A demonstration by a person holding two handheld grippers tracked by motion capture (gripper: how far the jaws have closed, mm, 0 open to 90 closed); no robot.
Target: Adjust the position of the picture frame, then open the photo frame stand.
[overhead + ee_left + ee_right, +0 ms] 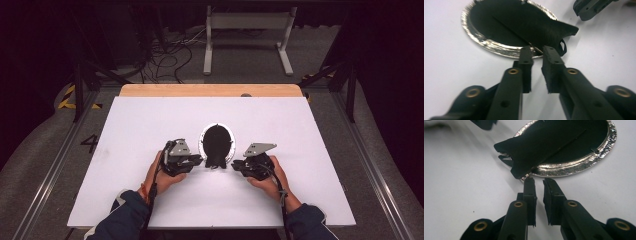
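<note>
A black fabric piece (217, 142) with a flared near end lies over a shiny oval silver plate (202, 142) at the middle of the white board. My left gripper (197, 160) rests just left of that flared end, and my right gripper (236, 165) just right of it. In the left gripper view the jaws (537, 51) stand a little apart at the plate's rim (474, 37), pressing on nothing, with the fabric (531, 22) just beyond. In the right gripper view the gripper (539, 181) is likewise slightly open below the fabric's corner (544, 145) and the plate (574, 167).
The white board (125, 175) covers a table with a wooden strip (210, 90) along its far edge. Beyond it on the floor are loose cables (165, 60) and a white stand frame (247, 22). Metal rails (55, 165) run along both sides.
</note>
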